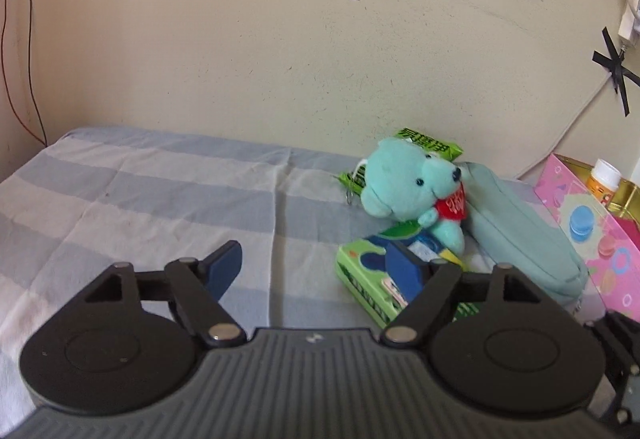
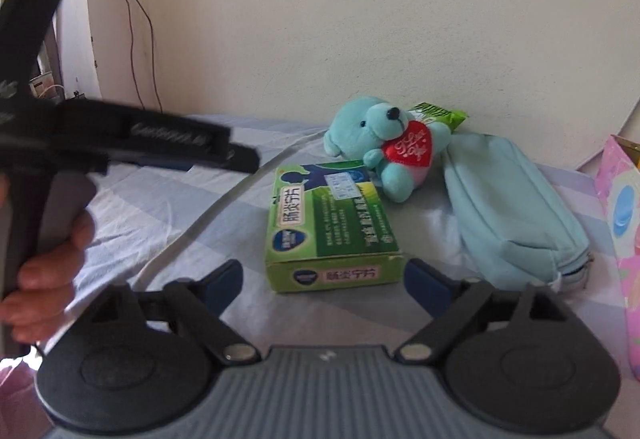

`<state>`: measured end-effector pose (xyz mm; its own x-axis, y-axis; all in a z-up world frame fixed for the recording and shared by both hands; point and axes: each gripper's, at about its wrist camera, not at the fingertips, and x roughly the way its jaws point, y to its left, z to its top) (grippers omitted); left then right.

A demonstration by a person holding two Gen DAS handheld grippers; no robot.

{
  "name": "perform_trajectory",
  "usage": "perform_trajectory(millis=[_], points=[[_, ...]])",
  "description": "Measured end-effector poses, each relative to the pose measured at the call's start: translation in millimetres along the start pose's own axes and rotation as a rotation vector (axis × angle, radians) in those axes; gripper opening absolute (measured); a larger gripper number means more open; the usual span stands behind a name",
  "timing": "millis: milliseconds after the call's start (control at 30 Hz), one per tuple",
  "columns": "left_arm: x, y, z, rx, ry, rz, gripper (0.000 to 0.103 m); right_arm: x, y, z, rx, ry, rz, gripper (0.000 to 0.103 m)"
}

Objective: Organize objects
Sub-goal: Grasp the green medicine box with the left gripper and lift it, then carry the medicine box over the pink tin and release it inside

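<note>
A green medicine box (image 2: 332, 227) lies on the striped cloth, also seen in the left wrist view (image 1: 368, 279). A teal plush bear (image 2: 384, 147) with a red heart leans behind it (image 1: 416, 187). A light blue pouch (image 2: 516, 211) lies to the right (image 1: 524, 235). A green snack packet (image 2: 440, 115) sits behind the bear (image 1: 432, 145). My left gripper (image 1: 316, 263) is open and empty, left of the box. My right gripper (image 2: 324, 279) is open, its fingers on either side of the box's near end, not touching it.
A pink patterned box (image 1: 600, 231) holding an orange bottle (image 1: 604, 179) stands at the right edge. The wall (image 1: 280, 59) rises close behind the objects. The left gripper's body (image 2: 120, 143) and a hand show at the left of the right wrist view. The striped cloth (image 1: 140, 199) stretches left.
</note>
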<state>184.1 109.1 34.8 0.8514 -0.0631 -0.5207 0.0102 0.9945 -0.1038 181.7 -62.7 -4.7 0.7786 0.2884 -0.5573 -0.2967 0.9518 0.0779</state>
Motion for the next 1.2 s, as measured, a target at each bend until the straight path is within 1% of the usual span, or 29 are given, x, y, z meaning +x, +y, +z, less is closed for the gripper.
perform_trajectory(millis=[67, 100, 133, 167, 200, 233, 267, 300, 333, 400, 500, 533, 567, 600, 633, 667, 700, 733, 800, 867, 900, 967, 1000, 1033, 1067, 1100, 1167, 1200], points=[[18.5, 5.1, 5.7, -0.013, 0.018, -0.062, 0.081, 10.0, 6.9, 5.7, -0.022, 0.02, -0.021, 0.1], [28.0, 6.7, 6.5, -0.027, 0.04, -0.103, 0.081, 17.2, 9.8, 8.6, -0.036, 0.034, -0.049, 0.1], [36.2, 7.1, 6.3, -0.038, 0.065, -0.142, 0.079, 23.5, 10.9, 10.4, -0.048, 0.047, -0.071, 0.098], [41.8, 6.3, 4.3, -0.043, 0.086, -0.171, 0.078, 28.4, 9.1, 11.9, -0.044, 0.069, -0.075, 0.094], [45.0, 3.3, 0.5, -0.043, 0.105, -0.205, 0.069, 31.1, 3.6, 12.3, -0.017, 0.096, -0.06, 0.075], [44.5, 0.7, -3.5, -0.037, 0.115, -0.234, 0.063, 27.3, -2.4, 10.8, 0.001, 0.087, -0.05, 0.064], [39.2, -3.2, -7.7, -0.021, 0.107, -0.254, 0.063, 22.3, -7.2, 8.9, 0.001, 0.088, -0.047, 0.062], [33.4, -8.1, -10.5, 0.003, 0.11, -0.278, 0.061, 15.5, -12.6, 5.1, -0.002, 0.084, -0.054, 0.055], [27.4, -13.5, -13.0, 0.019, 0.127, -0.312, 0.059, 6.8, -18.5, -0.2, -0.002, 0.077, -0.069, 0.054], [13.0, -27.3, -19.5, 0.036, 0.172, -0.377, 0.058, -13.7, -30.3, -11.1, 0.021, 0.067, -0.086, 0.054], [-17.9, -56.7, -37.3, 0.136, 0.178, -0.397, 0.059, -51.3, -42.3, -27.2, 0.05, 0.04, -0.065, 0.056], [-29.3, -66.8, -44.1, 0.163, 0.186, -0.422, 0.059, -63.6, -42.8, -33.8, 0.046, 0.033, -0.065, 0.059], [-37.7, -74.4, -50.9, 0.185, 0.198, -0.456, 0.059, -75.4, -42.2, -40.5, 0.04, 0.023, -0.082, 0.064], [-45.6, -80.8, -57.9, 0.203, 0.204, -0.482, 0.059, -86.7, -41.6, -47.9, 0.033, 0.012, -0.099, 0.072], [-54.4, -86.6, -65.3, 0.225, 0.2, -0.497, 0.062, -97.9, -42.2, -55.9, 0.028, 0.003, -0.107, 0.074], [-61.9, -90.6, -70.3, 0.241, 0.194, -0.505, 0.063, -107.0, -43.6, -62.7, 0.029, 0.0, -0.104, 0.074], [-66.7, -92.6, -74.3, 0.246, 0.187, -0.51, 0.068, -114.6, -46.6, -67.1, 0.034, -0.005, -0.101, 0.073], [-68.4, -91.6, -75.4, 0.235, 0.181, -0.499, 0.075, -121.1, -50.6, -69.9, 0.043, -0.01, -0.107, 0.074], [-68.1, -85.9, -72.2, 0.181, 0.17, -0.453, 0.079, -128.5, -58.7, -69.1, 0.06, -0.027, -0.125, 0.075], [-63.2, -77.8, -63.9, 0.102, 0.171, -0.423, 0.08, -133.8, -64.6, -67.8, 0.083, -0.047, -0.129, 0.079], [-59.1, -74.4, -59.3, 0.056, 0.185, -0.412, 0.079, -132.9, -67.6, -65.9, 0.096, -0.05, -0.126, 0.081], [-52.8, -73.1, -54.4, 0.004, 0.208, -0.4, 0.078, -126.8, -73.2, -60.6, 0.102, -0.039, -0.105, 0.082], [-51.2, -74.6, -54.2, -0.004, 0.221, -0.381, 0.075, -122.3, -74.1, -58.9, 0.1, -0.031, -0.1, 0.082], [-46.6, -78.2, -54.3, -0.003, 0.238, -0.362, 0.064, -116.9, -74.3, -57.0, 0.095, -0.022, -0.092, 0.082], [-40.1, -83.2, -56.0, 0.003, 0.262, -0.346, 0.062, -112.0, -73.2, -56.1, 0.089, -0.011, -0.08, 0.082], [-34.8, -85.7, -58.2, 0.0, 0.272, -0.351, 0.062, -104.3, -73.4, -54.7, 0.082, 0.004, -0.069, 0.083], [-30.6, -86.9, -60.7, -0.033, 0.278, -0.394, 0.058, -89.9, -71.2, -55.4, 0.082, 0.053, -0.035, 0.08], [-32.5, -89.8, -61.6, -0.052, 0.289, -0.411, 0.054, -91.5, -67.1, -54.8, 0.062, 0.042, -0.041, 0.076]])
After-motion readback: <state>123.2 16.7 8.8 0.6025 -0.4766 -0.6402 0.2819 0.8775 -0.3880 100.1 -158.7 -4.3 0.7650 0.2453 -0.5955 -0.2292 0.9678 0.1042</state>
